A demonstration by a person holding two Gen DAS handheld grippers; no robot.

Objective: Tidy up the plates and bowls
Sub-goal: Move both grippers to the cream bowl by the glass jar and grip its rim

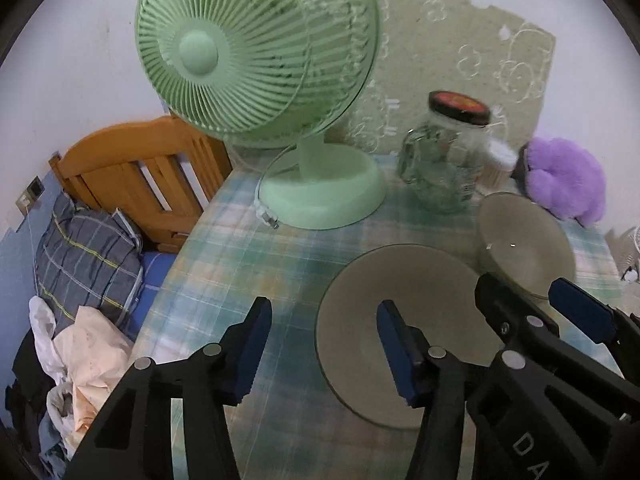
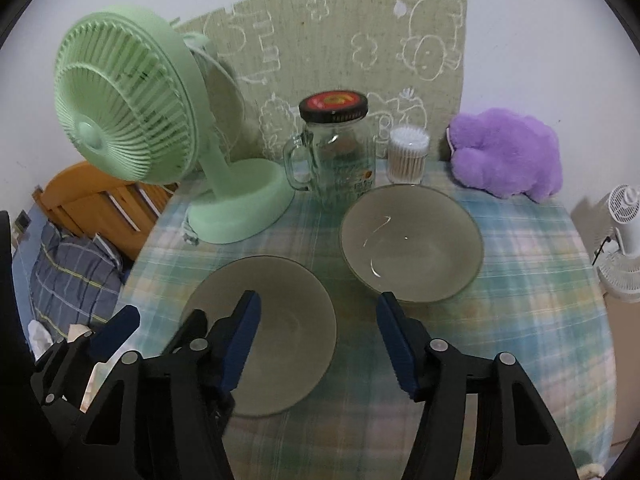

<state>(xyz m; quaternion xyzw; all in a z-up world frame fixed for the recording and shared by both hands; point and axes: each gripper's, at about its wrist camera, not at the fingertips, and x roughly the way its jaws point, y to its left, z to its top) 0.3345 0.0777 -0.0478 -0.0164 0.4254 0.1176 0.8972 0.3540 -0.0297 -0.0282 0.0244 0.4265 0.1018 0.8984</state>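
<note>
Plates and bowls here are just two gray dishes, and both are sitting on the checked tablecloth. One flat plate is lying near the front of the table. One round bowl is sitting just beside it, farther back and to the right, and they are not touching.

Behind them a green fan is standing on the left. A glass jar with a black lid is standing in the middle, with a pot of cotton swabs next to it. A fluffy purple toy is resting at the right.

The left gripper is hanging wide apart over the left edge of the plate, holding nothing. The right gripper is also spread wide, hanging between the plate and the bowl, holding nothing.
</note>
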